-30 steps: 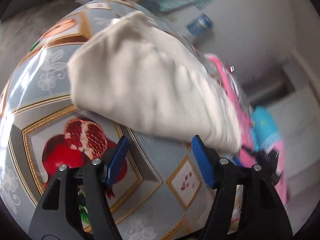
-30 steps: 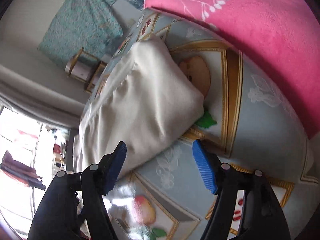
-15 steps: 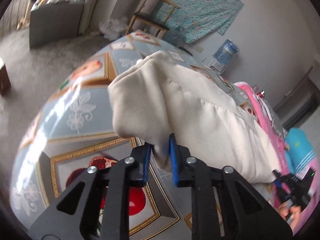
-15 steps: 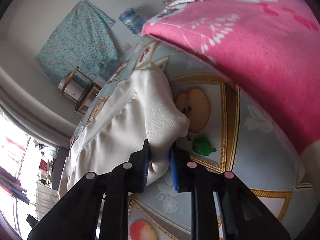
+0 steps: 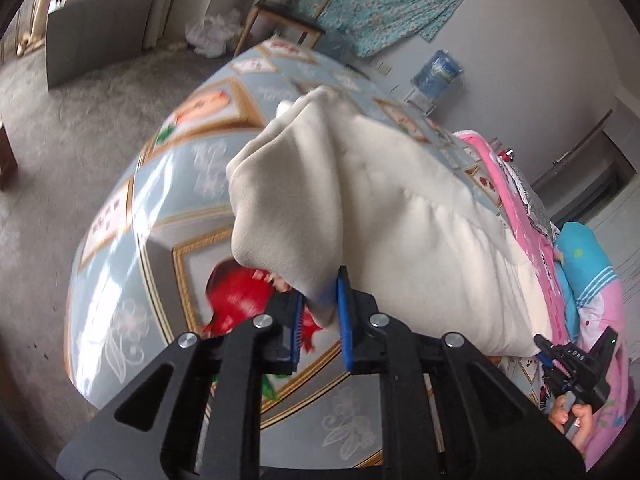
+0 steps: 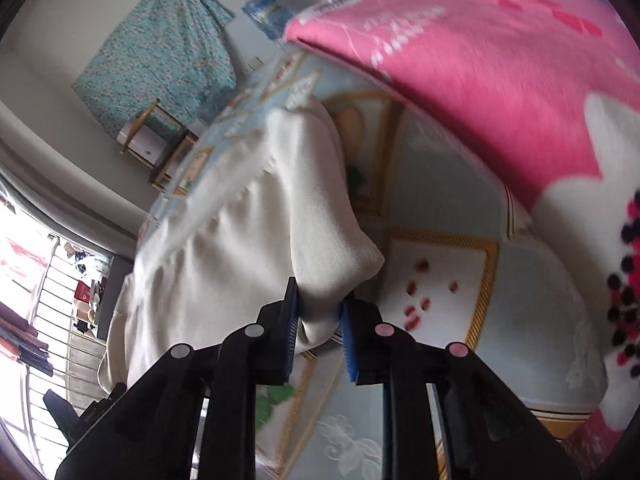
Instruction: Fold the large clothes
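Observation:
A cream garment [image 5: 380,216], partly folded, lies on a bed with a pale blue fruit-print sheet [image 5: 152,184]. My left gripper [image 5: 320,308] is shut on one near corner of the garment and holds it raised off the sheet. My right gripper [image 6: 320,312] is shut on the other near corner of the same garment [image 6: 248,240], also lifted. The right gripper also shows at the lower right of the left wrist view [image 5: 568,364], gripped by a hand.
A pink blanket [image 6: 480,64] is heaped along the right side of the bed, with a blue and pink cloth [image 5: 584,264] beside it. Grey carpet [image 5: 72,120], a wooden chair [image 5: 288,12] and a water bottle [image 5: 436,68] lie beyond the bed.
Both grippers were open near the garment a second ago. They have closed on its near corners and lifted them off the sheet.

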Demonstrator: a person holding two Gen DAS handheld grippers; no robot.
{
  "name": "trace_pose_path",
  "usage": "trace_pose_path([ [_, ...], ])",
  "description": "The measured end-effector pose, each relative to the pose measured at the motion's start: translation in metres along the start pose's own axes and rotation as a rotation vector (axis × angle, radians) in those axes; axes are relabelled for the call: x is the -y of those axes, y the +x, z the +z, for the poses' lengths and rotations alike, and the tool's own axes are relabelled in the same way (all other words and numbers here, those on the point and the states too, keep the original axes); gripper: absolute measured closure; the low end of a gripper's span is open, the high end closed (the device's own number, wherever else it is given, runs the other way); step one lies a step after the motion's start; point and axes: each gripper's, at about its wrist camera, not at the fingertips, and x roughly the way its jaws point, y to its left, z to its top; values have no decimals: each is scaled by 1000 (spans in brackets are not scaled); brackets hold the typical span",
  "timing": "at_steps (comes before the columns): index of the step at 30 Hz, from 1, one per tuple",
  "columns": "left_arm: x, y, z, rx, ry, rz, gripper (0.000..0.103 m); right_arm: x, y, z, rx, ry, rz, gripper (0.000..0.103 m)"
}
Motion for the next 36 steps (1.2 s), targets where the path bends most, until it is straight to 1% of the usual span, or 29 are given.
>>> trace_pose_path([
  [2,-7,4,0,-14,-23,-6,80,6,-1,3,-21,14,13,79],
  [3,-6,1,0,-14,-8,-2,79,6,-2,4,-25,6,13,74],
  [4,-4,-2,1,-15,13,2,76,4,-7,5,-31,-19,0,71],
  [5,-1,-7,0,-15,45,24,69,1,-13,5,-30,-50,-29,66],
  [6,1,-13,-2,-13,73,51,64,-3,-24,3,-20,-94,-68,56],
  [7,6,-23,-6,-3,118,84,54,-6,-32,0,-8,-128,-92,51],
  [8,9,-31,-8,8,152,101,47,-8,-41,-5,6,-162,-113,45],
  [9,15,-41,-13,21,196,122,43,-12,-50,-10,21,-200,-138,41],
  [10,21,-49,-17,32,244,152,35,-19,-59,-19,36,-254,-172,39],
  [11,28,-56,-22,43,287,187,28,-26,-65,-26,49,-296,-190,34],
  [12,37,-62,-25,58,333,226,25,-31,-71,-33,62,-337,-199,30],
  [13,46,-66,-28,71,370,248,22,-40,-75,-39,76,-381,-200,28],
  [14,54,-69,-29,84,395,255,19,-48,-77,-43,84,-411,-194,26],
  [16,76,-73,-28,106,419,246,16,-69,-81,-49,103,-467,-154,22],
  [19,108,-74,-24,139,443,187,13,-101,-88,-56,160,-556,-115,17],
  [21,128,-69,-23,145,467,183,10,-118,-93,-60,205,-607,-101,12],
  [23,143,-61,-25,144,490,199,8,-133,-96,-66,234,-645,-98,9],
  [25,154,-53,-28,151,503,248,8,-143,-95,-72,239,-677,-118,9],
  [27,160,-44,-30,138,502,298,8,-148,-95,-78,244,-693,-145,7],
  [29,163,-39,-33,117,497,321,8,-150,-91,-83,231,-696,-177,7],
  [32,163,-27,-39,48,509,352,8,-149,-82,-84,200,-668,-245,6],
  [34,163,-22,-46,18,521,347,8,-148,-77,-84,185,-657,-270,6],
  [36,165,-19,-51,-8,531,360,8,-146,-71,-83,167,-646,-296,6],
])
